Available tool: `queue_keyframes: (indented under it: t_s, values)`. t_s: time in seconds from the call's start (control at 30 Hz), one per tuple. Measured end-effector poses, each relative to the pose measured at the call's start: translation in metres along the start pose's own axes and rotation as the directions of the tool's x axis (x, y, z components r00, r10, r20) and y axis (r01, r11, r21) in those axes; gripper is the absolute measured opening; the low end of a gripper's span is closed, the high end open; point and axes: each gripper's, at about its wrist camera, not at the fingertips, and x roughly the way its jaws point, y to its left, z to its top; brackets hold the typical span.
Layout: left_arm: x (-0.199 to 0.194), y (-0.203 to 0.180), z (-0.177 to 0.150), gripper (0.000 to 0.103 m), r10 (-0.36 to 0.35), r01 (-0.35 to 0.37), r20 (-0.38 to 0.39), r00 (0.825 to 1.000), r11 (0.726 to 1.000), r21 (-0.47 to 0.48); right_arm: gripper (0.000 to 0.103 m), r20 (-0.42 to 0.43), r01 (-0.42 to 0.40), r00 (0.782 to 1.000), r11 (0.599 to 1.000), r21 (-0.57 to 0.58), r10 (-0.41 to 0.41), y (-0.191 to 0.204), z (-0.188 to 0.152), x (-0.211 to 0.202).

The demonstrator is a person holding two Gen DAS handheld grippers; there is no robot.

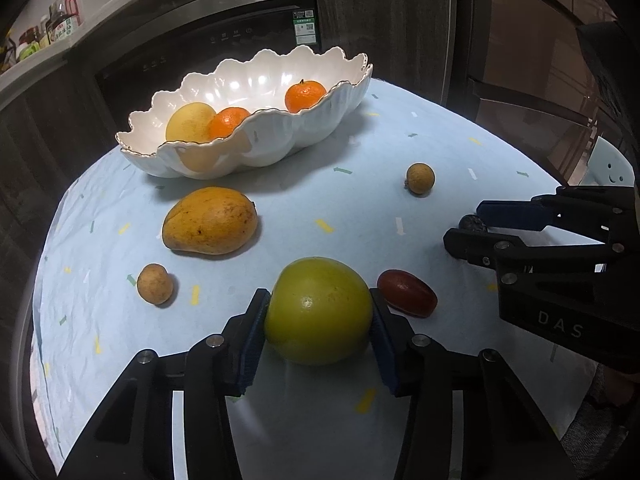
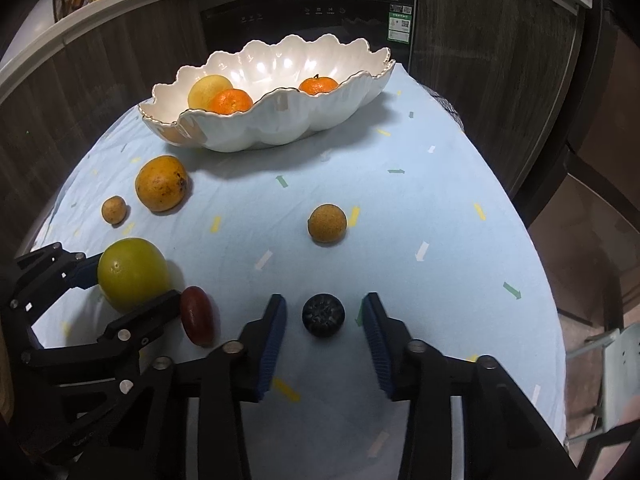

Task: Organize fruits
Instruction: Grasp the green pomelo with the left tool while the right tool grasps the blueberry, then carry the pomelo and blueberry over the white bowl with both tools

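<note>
Blue tablecloth (image 1: 400,184), left tool (image 1: 318,320) gripping green citrus (image 1: 318,310), right tool (image 2: 324,328) open around dark fruit (image 2: 323,315).

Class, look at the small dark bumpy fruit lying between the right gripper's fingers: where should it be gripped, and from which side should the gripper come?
Grip the small dark fruit across its round middle, one of the right gripper's blue pads on each side. Come from above and the near edge, as now: the tablecloth around it is bare, and the red fruit lies clear.
</note>
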Motion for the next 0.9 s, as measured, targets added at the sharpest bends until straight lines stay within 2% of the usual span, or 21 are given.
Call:
queue_keyframes:
  t_s: [0.17, 0.43, 0.9]
  values:
    - [0.0, 0.001, 0.0, 0.047, -0.002, 0.002, -0.003, 1.0, 1.0, -0.004, 0.022, 0.002, -0.004, 1.0, 1.0, -0.019, 0.004, 0.004, -0.001, -0.001]
    - [-0.003, 0.005, 0.001, 0.047, 0.001, -0.001, -0.013, 1.0, 1.0, -0.029, 0.021, 0.004, 0.0, 1.0, 1.0, -0.018, 0.0, 0.003, 0.0, -0.003]
    - [-0.027, 0.006, 0.008, 0.047, 0.026, -0.025, 0.044, 0.999, 0.999, -0.033, 0.021, 0.056, 0.002, 0.998, 0.999, -0.04, 0.0, 0.009, 0.006, -0.024]
